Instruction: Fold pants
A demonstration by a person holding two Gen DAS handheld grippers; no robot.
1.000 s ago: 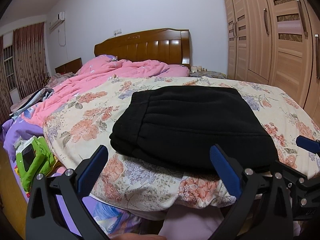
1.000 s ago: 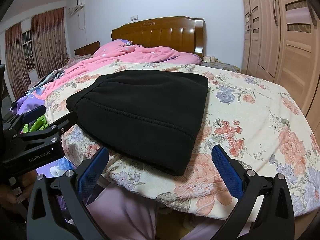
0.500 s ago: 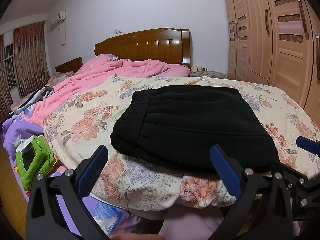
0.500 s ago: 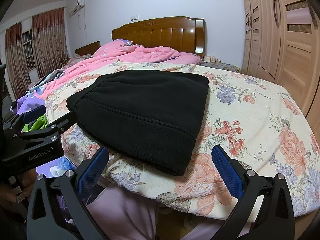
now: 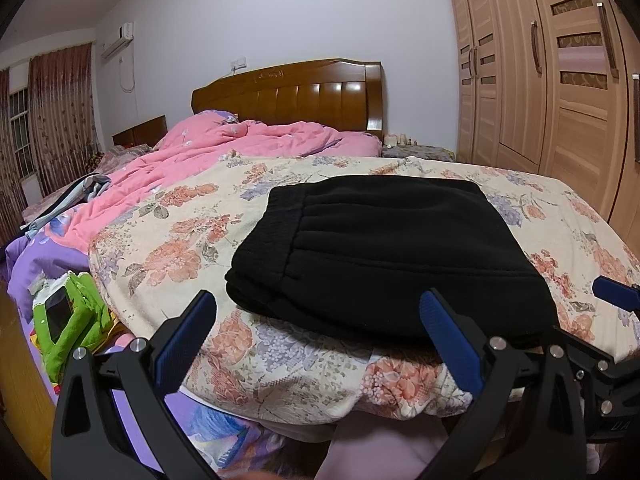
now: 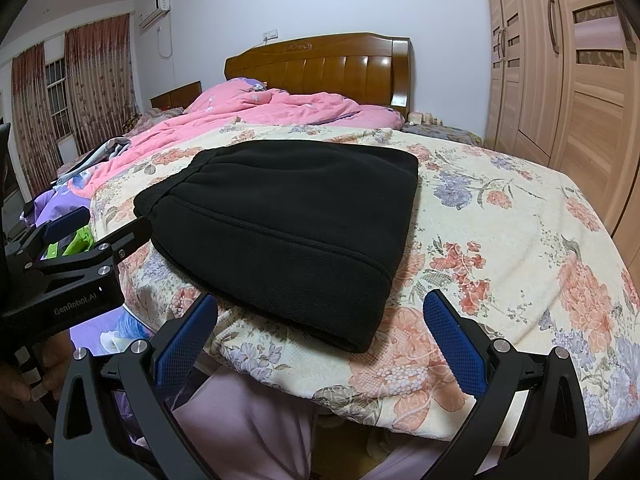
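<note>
Black pants (image 5: 384,252) lie folded into a compact rectangle on the floral bedspread (image 5: 168,248), with the ribbed waistband on the left. They also show in the right wrist view (image 6: 292,228). My left gripper (image 5: 318,340) is open and empty, held off the bed's near edge just short of the pants. My right gripper (image 6: 320,340) is open and empty too, near the pants' near right corner. The left gripper's body (image 6: 68,276) shows at the left of the right wrist view.
A pink quilt (image 5: 224,152) is bunched toward the wooden headboard (image 5: 296,96). A wardrobe (image 5: 560,80) stands along the right. A green item (image 5: 68,320) lies on purple bedding at the left. The bed's near edge (image 6: 400,396) is just beyond my fingers.
</note>
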